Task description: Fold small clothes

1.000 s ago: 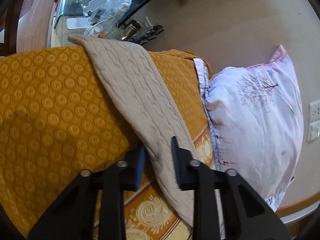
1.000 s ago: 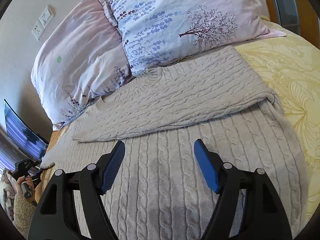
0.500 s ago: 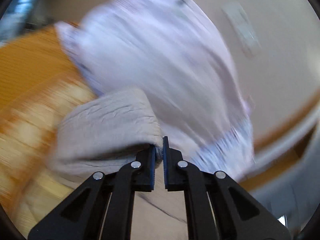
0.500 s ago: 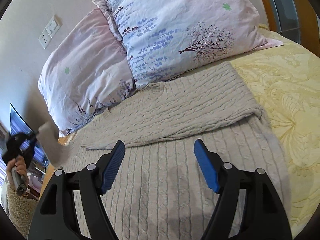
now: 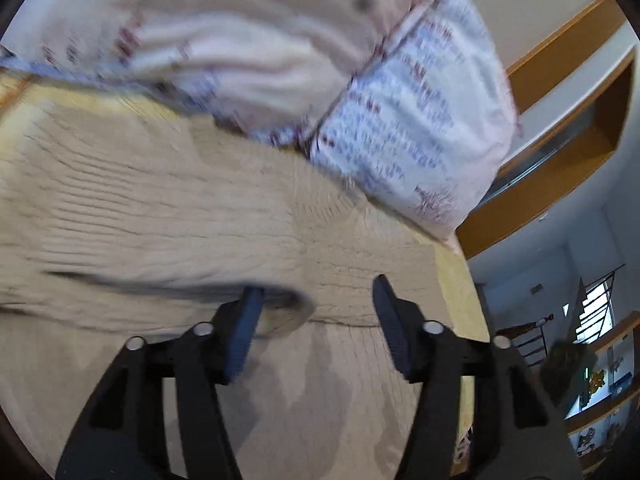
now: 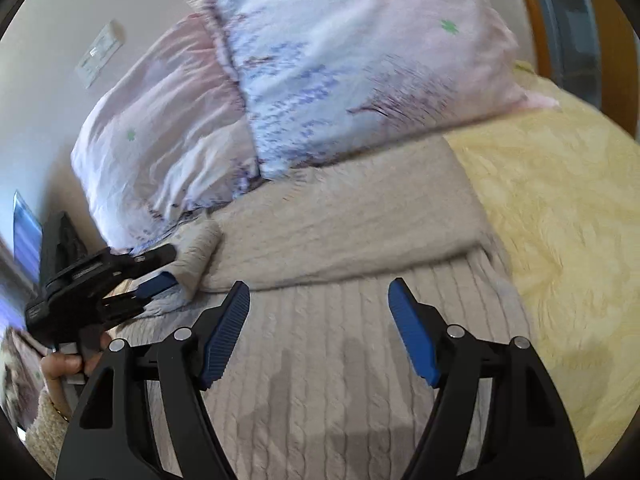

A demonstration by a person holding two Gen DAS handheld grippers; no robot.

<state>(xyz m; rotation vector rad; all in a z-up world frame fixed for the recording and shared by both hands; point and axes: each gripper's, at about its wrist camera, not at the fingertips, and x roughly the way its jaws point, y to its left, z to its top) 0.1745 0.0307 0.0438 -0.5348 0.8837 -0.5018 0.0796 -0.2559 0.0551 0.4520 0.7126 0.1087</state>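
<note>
A beige cable-knit sweater (image 6: 344, 344) lies flat on the bed, one sleeve (image 6: 352, 224) folded across its chest. The other sleeve (image 6: 200, 252) now lies laid over onto the body at the left. It also shows, blurred, in the left wrist view (image 5: 168, 220). My left gripper (image 5: 316, 304) is open, its jaws wide apart just above the sleeve end; it also shows in the right wrist view (image 6: 164, 268). My right gripper (image 6: 318, 308) is open and empty, hovering over the sweater's lower body.
Two floral pillows (image 6: 320, 60) lean against the wall behind the sweater. A yellow bedspread (image 6: 560, 216) lies to the right. A wooden headboard frame (image 5: 560, 92) and shelves (image 5: 600, 380) stand beyond the bed.
My left gripper shut on the hanging sleeve, swung it over onto the sweater's body, then opened and let it go. My right gripper stayed open, drifting slightly back.
</note>
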